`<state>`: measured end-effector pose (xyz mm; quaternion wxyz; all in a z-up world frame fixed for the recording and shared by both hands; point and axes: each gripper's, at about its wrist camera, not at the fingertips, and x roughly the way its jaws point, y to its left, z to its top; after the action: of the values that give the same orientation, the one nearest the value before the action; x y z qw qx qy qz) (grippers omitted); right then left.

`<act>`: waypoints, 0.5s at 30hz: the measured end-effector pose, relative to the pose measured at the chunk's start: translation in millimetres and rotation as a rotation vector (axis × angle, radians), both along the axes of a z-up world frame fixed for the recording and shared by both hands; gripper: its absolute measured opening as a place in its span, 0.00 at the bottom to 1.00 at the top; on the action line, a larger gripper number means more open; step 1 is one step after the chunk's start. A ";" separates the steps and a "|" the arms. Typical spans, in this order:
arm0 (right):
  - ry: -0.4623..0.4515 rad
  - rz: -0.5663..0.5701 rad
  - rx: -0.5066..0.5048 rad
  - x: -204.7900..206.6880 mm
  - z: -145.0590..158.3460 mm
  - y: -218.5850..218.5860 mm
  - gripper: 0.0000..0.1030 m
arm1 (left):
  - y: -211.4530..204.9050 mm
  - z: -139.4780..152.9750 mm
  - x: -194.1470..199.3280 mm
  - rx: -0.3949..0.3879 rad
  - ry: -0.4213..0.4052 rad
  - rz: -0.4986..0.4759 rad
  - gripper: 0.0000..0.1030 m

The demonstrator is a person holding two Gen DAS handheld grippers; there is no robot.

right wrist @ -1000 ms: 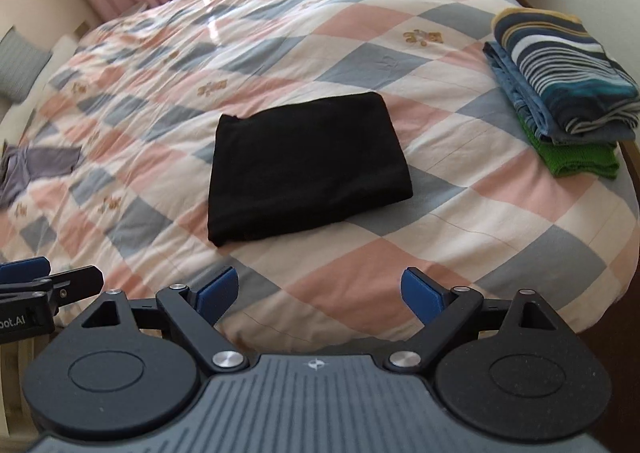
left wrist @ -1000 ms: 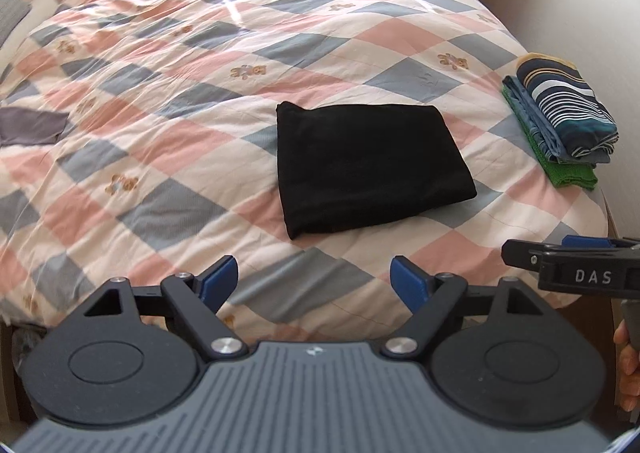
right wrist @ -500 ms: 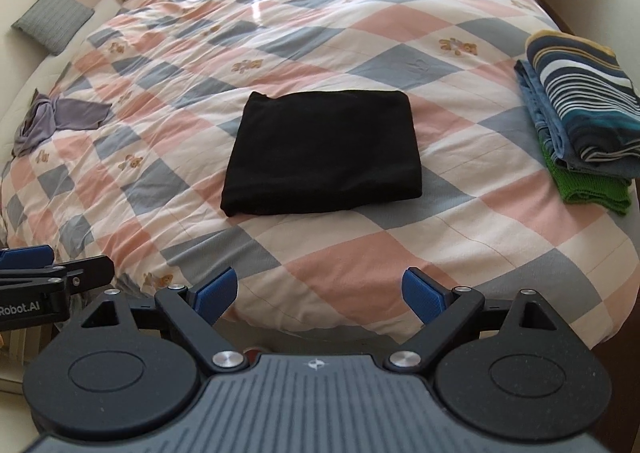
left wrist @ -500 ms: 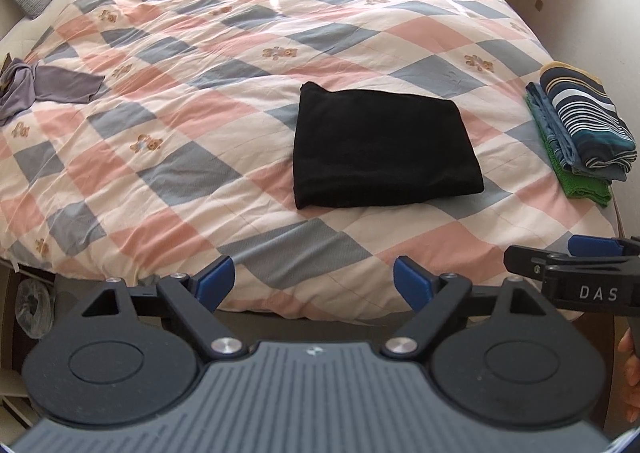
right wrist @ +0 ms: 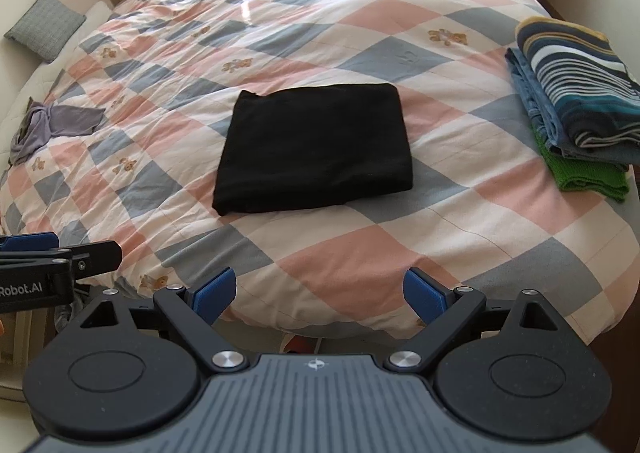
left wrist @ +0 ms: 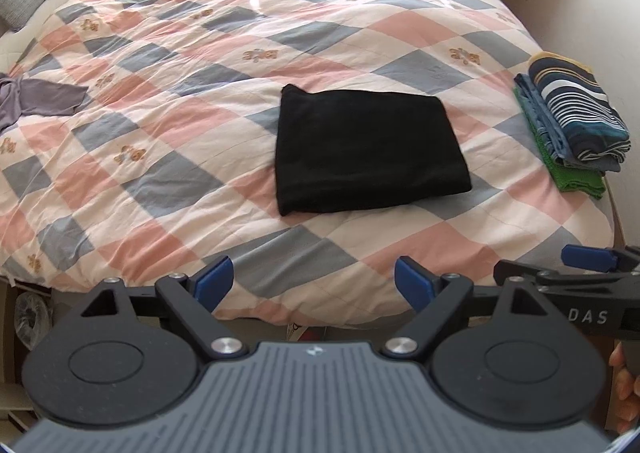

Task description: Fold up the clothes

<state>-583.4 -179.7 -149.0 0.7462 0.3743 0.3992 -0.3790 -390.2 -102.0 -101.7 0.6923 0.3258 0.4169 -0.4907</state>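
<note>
Hovering off the foot edge of the bed, the left hand-held gripper [left wrist: 314, 279] and the right hand-held gripper [right wrist: 318, 289] both have their blue-padded fingers spread wide apart and hold nothing. Each sits at six o'clock in its own view, short of the mattress edge.

Beyond them lies the quilted bedspread of pink, grey and cream diamonds [left wrist: 168, 125], printed with small bears and lightly wrinkled. Near its middle, at twelve o'clock from both grippers, rests the black soft-knit garment folded into a neat rectangle [right wrist: 316, 149]. It lies flat, its edges roughly squared, with a slight bump at its far left corner. It looks thick, soft and light, so I judge it will sag and slide open if lifted from one point. The safest hold is probably at the two near corners, pinching every layer at once, one gripper to each corner.

At about two o'clock, by the right edge of the bed, sits the stack of folded clothes [right wrist: 576, 105]: a navy and white striped piece on top, blue denim beneath, a green knit at the bottom. The black piece probably belongs there next.

Farther off at ten o'clock lies the crumpled grey-lilac garment [right wrist: 52, 123], unfolded and thin-looking, likely limp and easy to bunch. A grey checked cushion [right wrist: 46, 25] rests near the head of the bed.
</note>
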 end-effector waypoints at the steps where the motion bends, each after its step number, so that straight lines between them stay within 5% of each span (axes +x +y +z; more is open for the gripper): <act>1: 0.002 -0.004 0.002 0.0 -0.6 -2.3 0.90 | -3.2 -0.4 -0.3 0.001 0.001 -0.006 0.84; 15: 0.077 -0.039 0.051 32.5 -29.5 -60.8 0.91 | -79.8 -41.4 39.6 0.073 0.057 -0.065 0.85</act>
<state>-550.9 -240.5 -178.5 0.7130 0.3863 0.4298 -0.3972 -350.6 -181.8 -143.1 0.6514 0.3503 0.4432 -0.5065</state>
